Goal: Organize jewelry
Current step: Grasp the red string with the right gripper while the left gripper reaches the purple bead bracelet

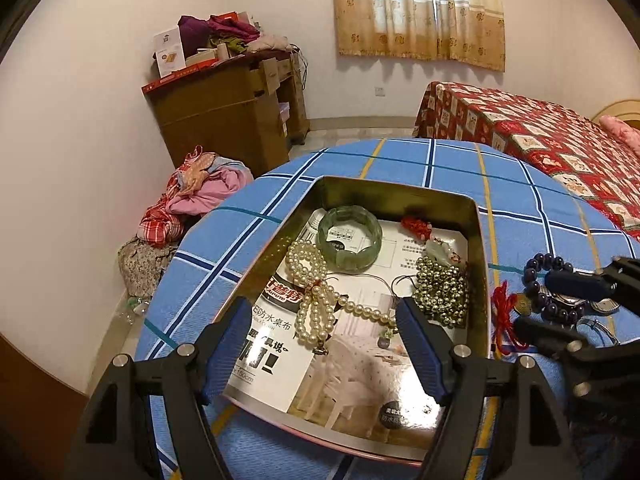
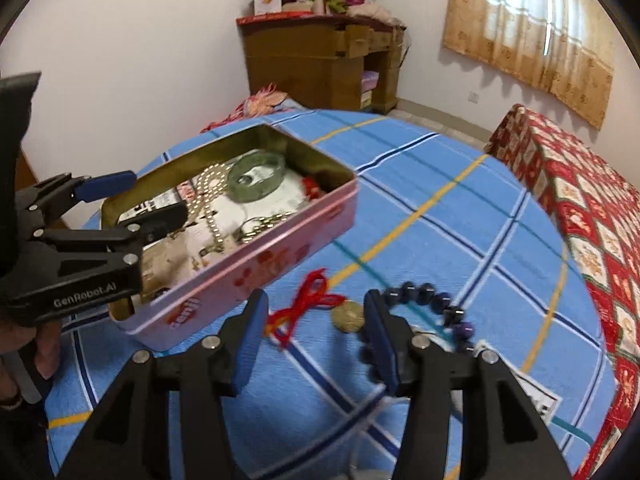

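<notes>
The left gripper [image 1: 324,344] is hanging wide open, empty, over the tin [image 1: 400,196] holding the pearl strand [image 1: 316,300], gold beads [image 1: 442,292] and jade bangle [image 1: 350,238]. The right gripper [image 2: 316,332] is standing part-open, ungripped, the coin charm [image 2: 349,317] lying between its fingertips, on the tablecloth [image 2: 440,200] beside the tin.

You can read "GenRobot.AI" on your left gripper [image 2: 132,196], and "防水桌布" on the printed sheet [image 1: 360,384] lining the tin [image 1: 400,196].

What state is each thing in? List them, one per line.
tin box: open, no lid on
pearl necklace: inside box
green bangle: inside box
dark bead bracelet: outside, on tablecloth
coin with red cord: outside, on tablecloth
left gripper: open, empty
right gripper: open, empty
</notes>
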`<action>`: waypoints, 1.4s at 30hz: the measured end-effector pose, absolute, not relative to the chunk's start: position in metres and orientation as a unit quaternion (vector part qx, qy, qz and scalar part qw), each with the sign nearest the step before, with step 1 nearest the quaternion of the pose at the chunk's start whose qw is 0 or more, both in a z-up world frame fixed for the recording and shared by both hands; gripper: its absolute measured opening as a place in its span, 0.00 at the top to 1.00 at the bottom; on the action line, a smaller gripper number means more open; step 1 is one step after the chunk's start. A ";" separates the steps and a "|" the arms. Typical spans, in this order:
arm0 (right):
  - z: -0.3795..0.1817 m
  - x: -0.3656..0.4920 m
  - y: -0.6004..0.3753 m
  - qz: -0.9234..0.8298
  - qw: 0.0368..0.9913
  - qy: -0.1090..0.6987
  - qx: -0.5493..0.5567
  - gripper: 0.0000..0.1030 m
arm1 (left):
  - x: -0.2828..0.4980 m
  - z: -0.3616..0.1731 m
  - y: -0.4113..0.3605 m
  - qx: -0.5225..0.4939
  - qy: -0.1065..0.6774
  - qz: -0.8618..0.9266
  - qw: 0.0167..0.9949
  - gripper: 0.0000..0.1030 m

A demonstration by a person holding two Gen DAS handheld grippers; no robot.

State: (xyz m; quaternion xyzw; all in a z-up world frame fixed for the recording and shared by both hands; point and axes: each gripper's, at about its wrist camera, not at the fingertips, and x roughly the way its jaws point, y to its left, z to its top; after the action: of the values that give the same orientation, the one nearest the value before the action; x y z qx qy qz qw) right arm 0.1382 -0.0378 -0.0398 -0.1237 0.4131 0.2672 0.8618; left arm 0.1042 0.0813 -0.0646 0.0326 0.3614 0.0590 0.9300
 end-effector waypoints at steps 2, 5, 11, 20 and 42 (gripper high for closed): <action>-0.046 0.143 -0.031 0.264 0.855 0.427 -0.131 0.49 | 0.103 -0.064 0.081 0.030 0.361 0.057 0.930 0.28; -0.056 0.150 -0.027 0.265 0.840 0.455 -0.129 0.49 | 0.103 -0.064 0.079 0.030 0.361 0.054 0.930 0.28; -0.057 0.145 -0.029 0.281 0.830 0.464 -0.131 0.92 | 0.100 -0.062 0.074 0.031 0.360 0.046 0.931 0.28; -0.015 0.123 -0.093 0.233 0.891 0.381 -0.084 0.93 | 0.100 -0.046 0.045 0.049 0.345 0.017 0.937 0.28; -0.029 0.138 -0.181 0.122 0.925 0.360 -0.020 0.93 | 0.161 -0.095 -0.084 0.155 0.409 -0.069 0.897 0.58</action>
State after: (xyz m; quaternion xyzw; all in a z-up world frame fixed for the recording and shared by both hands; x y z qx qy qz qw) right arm 0.1377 -0.1813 -0.0289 -0.0202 0.3601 0.1216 0.9247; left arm 0.1608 -0.0835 -0.0952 0.1550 0.4089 -0.0691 0.8967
